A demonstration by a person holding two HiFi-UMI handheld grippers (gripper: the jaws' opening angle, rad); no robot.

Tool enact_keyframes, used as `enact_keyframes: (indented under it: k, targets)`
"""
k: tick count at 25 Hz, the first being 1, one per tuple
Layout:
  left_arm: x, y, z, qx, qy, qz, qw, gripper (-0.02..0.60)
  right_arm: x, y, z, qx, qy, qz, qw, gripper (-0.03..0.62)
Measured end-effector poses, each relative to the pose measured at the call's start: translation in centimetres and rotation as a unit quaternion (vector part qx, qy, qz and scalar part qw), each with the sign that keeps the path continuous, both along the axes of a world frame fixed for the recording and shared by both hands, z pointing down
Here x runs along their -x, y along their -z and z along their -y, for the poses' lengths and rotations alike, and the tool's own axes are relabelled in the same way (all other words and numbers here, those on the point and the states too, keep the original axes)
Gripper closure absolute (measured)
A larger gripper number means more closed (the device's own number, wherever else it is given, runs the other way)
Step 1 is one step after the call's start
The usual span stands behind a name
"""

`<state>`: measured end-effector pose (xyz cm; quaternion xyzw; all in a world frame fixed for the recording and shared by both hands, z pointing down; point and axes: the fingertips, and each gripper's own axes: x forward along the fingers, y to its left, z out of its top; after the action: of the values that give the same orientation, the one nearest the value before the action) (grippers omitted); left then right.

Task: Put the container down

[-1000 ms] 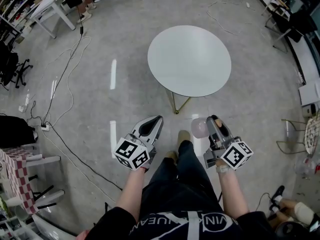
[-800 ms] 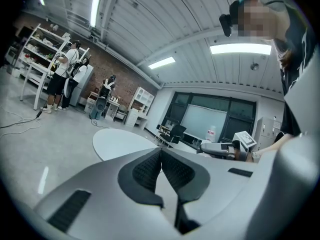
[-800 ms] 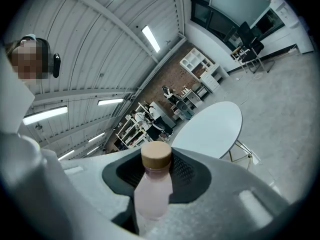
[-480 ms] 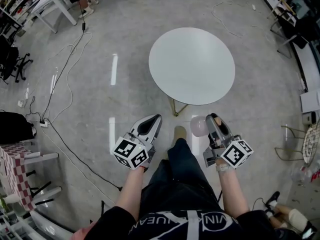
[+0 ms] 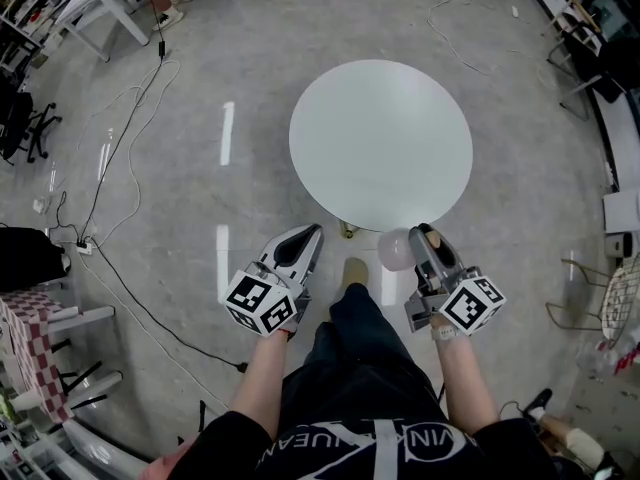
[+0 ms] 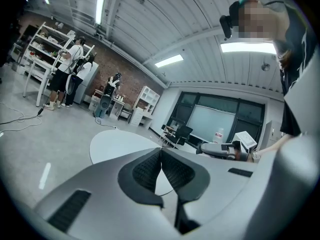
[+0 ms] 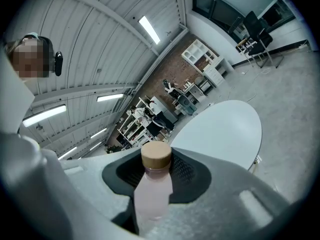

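The container is a pale pink bottle [image 7: 152, 194] with a tan wooden cap [image 7: 156, 156]. My right gripper [image 7: 156, 170] is shut on it, the jaws pressing its sides just below the cap. In the head view the pink bottle [image 5: 395, 251] shows at the tip of the right gripper [image 5: 418, 240], just short of the near edge of the round white table [image 5: 380, 143]. My left gripper [image 5: 305, 240] is shut with nothing in it, its two dark pads [image 6: 176, 170] meeting at the tip; it hangs over the floor left of the person's legs. The round table [image 6: 117, 145] lies ahead of it.
Cables [image 5: 130, 158] trail over the grey floor to the left. A white bench [image 5: 95, 13] stands at the far left, a wire chair [image 5: 585, 288] at the right. Shelves and several people [image 6: 67, 76] stand at the far wall. The table has thin gold legs [image 5: 348, 230].
The round table has drawn nearer in the head view, so both grippers now sit closer to its near edge. The grip on the bottle is unchanged.
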<state>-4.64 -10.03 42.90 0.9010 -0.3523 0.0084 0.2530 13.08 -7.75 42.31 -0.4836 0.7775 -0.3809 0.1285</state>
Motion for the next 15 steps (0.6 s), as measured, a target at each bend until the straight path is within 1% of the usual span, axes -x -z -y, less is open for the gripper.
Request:
enact_keyframes:
  k: [7, 11, 15]
  targets:
    - [-1.9, -0.5, 3.4, 0.005, 0.005, 0.006, 1.0000, 0.568, -1.5, -0.9, 3.6, 0.007, 0.013, -0.004, 1.000, 0.470]
    - [-2.9, -1.6, 4.5, 0.015, 0.002, 0.017, 0.9998, 0.568, -2.2, -2.0, 5.4, 0.016, 0.019, -0.002, 1.000, 0.470]
    - [-3.6, -2.6, 5.8, 0.025, 0.009, 0.018, 0.9995, 0.568, -2.7, -3.1, 7.0, 0.023, 0.030, -0.005, 0.999, 0.470]
